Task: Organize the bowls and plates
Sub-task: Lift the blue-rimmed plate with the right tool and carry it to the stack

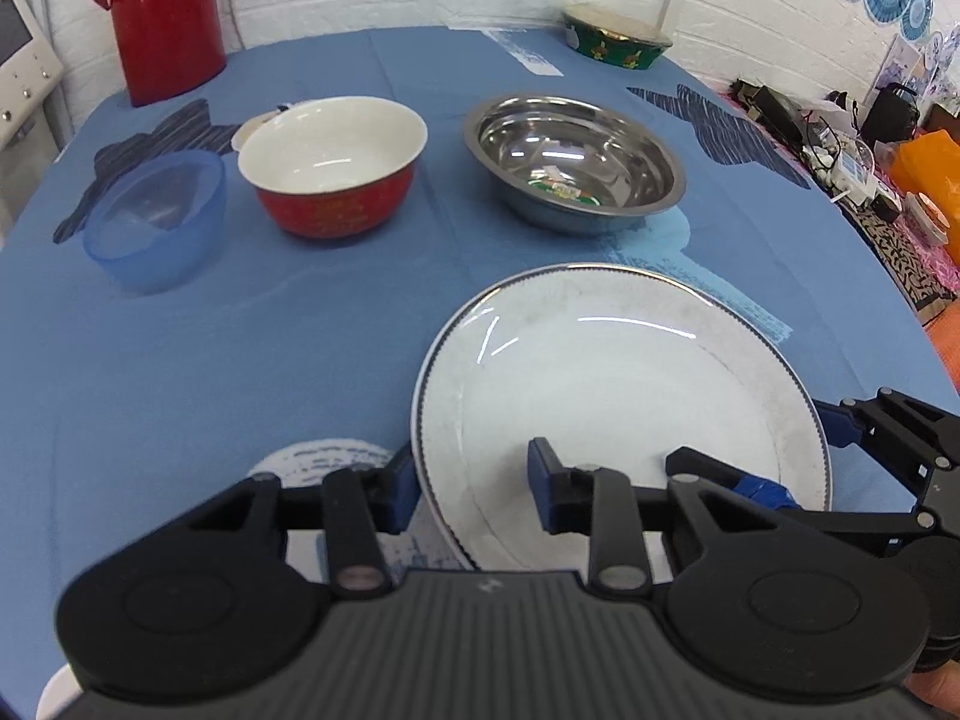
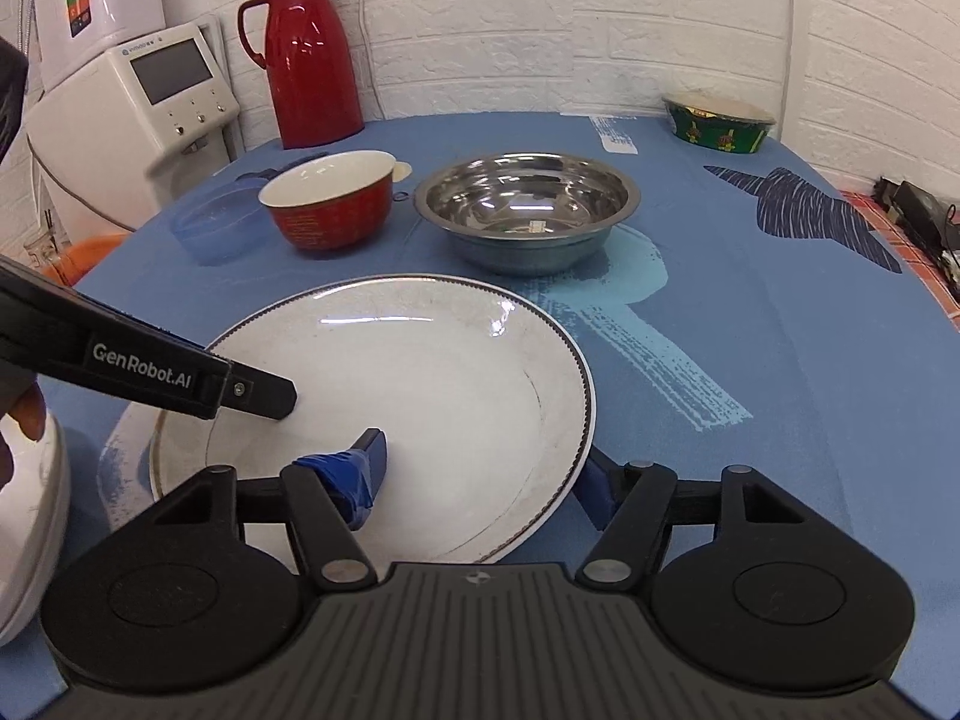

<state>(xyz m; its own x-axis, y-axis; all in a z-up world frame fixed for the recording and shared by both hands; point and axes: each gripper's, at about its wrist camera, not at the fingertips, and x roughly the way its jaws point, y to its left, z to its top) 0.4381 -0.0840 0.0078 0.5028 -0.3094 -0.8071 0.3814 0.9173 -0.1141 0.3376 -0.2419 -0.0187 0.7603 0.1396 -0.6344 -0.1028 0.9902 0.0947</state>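
A white plate with a dark beaded rim (image 1: 600, 372) (image 2: 420, 372) lies on the blue tablecloth close in front of both grippers. My left gripper (image 1: 471, 486) is open and straddles the plate's left rim, one blue pad outside and one over the plate's well. My right gripper (image 2: 483, 480) is open too and straddles the right rim the same way. Further back stand a red bowl with a white inside (image 1: 333, 165) (image 2: 330, 204), a translucent blue bowl (image 1: 156, 219) (image 2: 219, 225) and a steel bowl (image 1: 573, 162) (image 2: 528, 210).
A red thermos jug (image 1: 165, 18) (image 2: 312, 60) and a green patterned bowl (image 1: 618, 39) (image 2: 720, 123) stand at the table's far edge. Another white dish (image 2: 30, 516) sits at the near left by a hand. A white appliance (image 2: 144, 102) stands left of the table; clutter (image 1: 852, 138) lies right.
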